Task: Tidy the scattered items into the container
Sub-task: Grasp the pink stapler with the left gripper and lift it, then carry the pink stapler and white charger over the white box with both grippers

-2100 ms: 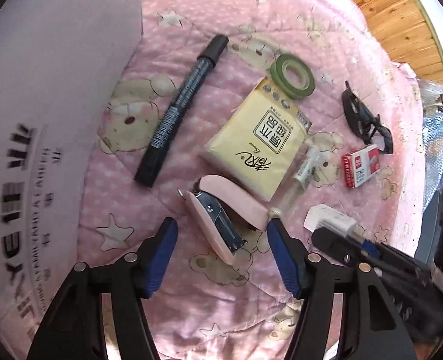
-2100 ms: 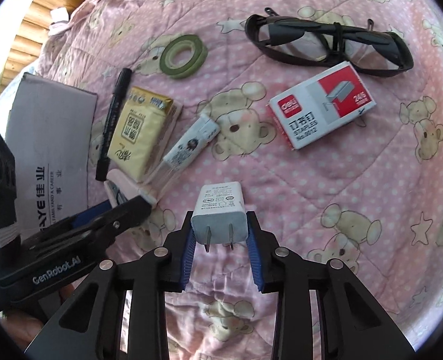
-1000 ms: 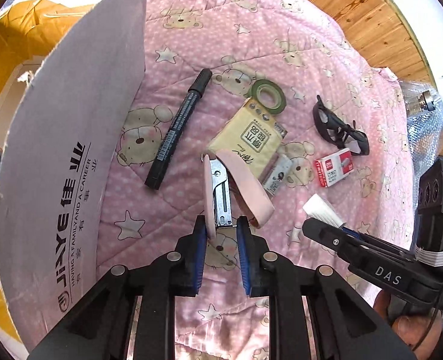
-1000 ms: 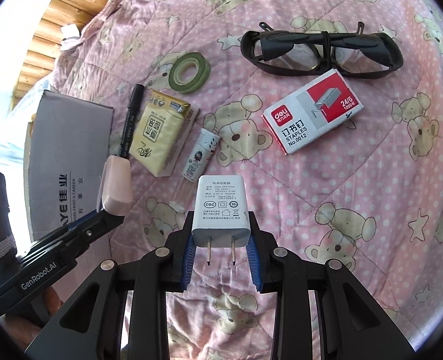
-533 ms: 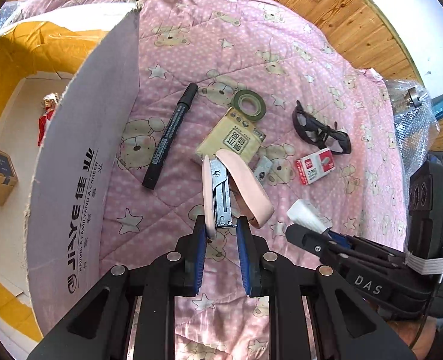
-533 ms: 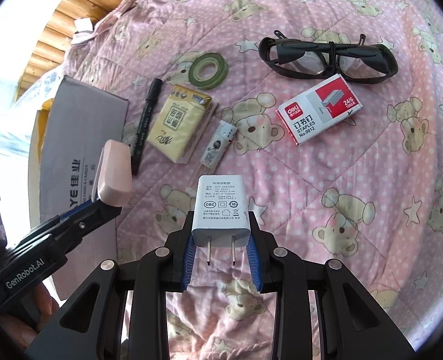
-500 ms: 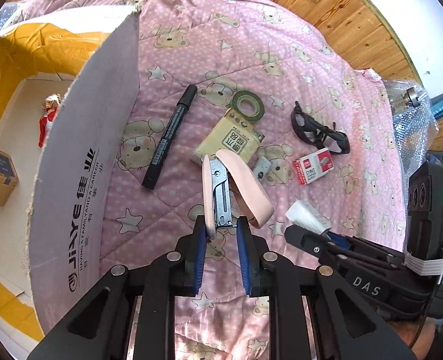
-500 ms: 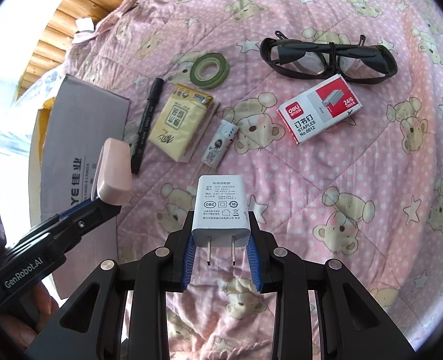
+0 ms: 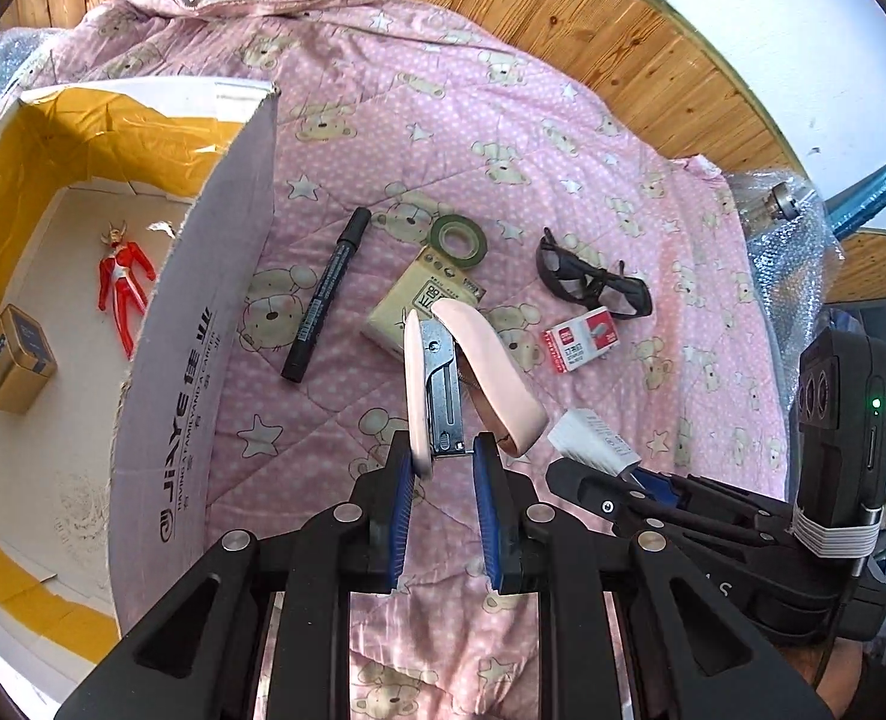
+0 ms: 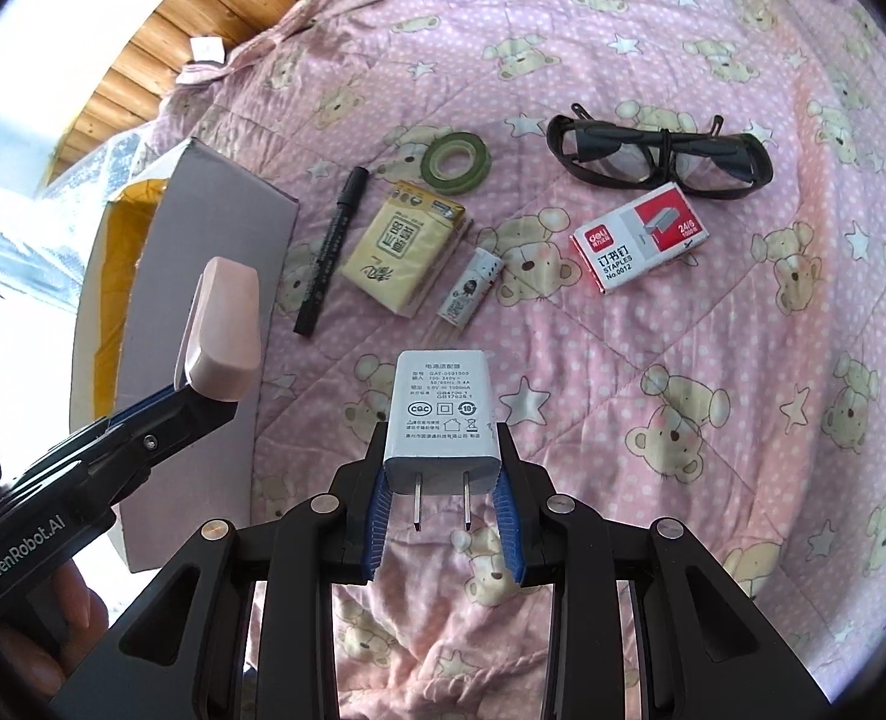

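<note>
Holding a pink stapler (image 9: 443, 378) in the closed left tongs (image 9: 443, 510) and a charger (image 10: 440, 414) in the closed right tongs (image 10: 443, 525), both lifted above the blanket (image 9: 502, 120), the cardboard box (image 9: 191, 330) lying nearer the left

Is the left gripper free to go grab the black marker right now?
Probably not: the left gripper has its jaws shut on the pink stapler. The black marker lies unobstructed on the blanket, but the stapler must go first.

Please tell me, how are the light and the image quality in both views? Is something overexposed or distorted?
Left wrist view: bright daylight, sharp; strong fisheye bends the cardboard box wall. Right wrist view: the upper left corner is overexposed to white, yet the print on the white charger stays readable; the blanket bulges toward the dark round edge.
</note>
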Demonstrator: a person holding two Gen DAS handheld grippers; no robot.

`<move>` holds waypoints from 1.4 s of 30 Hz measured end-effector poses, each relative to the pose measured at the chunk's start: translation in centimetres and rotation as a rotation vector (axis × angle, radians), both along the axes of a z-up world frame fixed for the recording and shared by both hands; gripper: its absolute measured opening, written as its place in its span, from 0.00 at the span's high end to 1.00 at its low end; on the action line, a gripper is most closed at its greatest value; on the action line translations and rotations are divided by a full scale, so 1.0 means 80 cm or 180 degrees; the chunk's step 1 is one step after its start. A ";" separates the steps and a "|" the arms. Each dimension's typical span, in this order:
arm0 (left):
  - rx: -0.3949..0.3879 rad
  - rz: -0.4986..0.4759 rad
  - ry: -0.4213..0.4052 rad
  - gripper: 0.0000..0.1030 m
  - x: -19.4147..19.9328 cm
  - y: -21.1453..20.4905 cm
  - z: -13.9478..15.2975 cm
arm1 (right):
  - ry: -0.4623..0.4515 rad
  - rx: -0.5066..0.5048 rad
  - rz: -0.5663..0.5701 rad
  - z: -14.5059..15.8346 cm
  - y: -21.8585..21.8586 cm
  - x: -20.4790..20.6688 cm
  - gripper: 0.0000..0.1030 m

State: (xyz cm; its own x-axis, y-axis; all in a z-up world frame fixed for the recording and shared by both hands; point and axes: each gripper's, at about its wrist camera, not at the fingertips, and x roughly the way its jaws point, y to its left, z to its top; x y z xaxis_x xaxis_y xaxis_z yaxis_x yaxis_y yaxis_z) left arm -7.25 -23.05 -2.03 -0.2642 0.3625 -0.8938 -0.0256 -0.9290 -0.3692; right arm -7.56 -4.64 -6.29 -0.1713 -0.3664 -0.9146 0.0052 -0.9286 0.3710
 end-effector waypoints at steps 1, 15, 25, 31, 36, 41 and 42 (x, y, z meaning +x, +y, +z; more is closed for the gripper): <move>0.0008 0.0000 0.0017 0.80 0.002 -0.001 0.003 | 0.0014 0.0007 0.0007 0.003 -0.002 0.002 0.69; 0.0096 0.0125 0.0231 0.80 0.033 -0.023 0.032 | 0.0203 0.0085 0.0175 0.036 -0.027 0.027 0.69; 0.0200 0.0340 0.0322 0.80 0.054 -0.058 0.047 | 0.0323 0.0158 0.0356 0.063 -0.059 0.037 0.69; 0.0275 0.0520 0.0381 0.80 0.063 -0.084 0.055 | 0.0400 0.0184 0.0469 0.080 -0.083 0.036 0.69; 0.0320 0.0639 0.0406 0.80 0.072 -0.104 0.057 | 0.0450 0.0193 0.0582 0.091 -0.108 0.034 0.69; 0.0357 0.0751 0.0420 0.80 0.079 -0.124 0.057 | 0.0475 0.0205 0.0706 0.097 -0.133 0.032 0.69; 0.0363 0.0776 0.0423 0.80 0.081 -0.128 0.057 | 0.0480 0.0208 0.0735 0.099 -0.139 0.032 0.69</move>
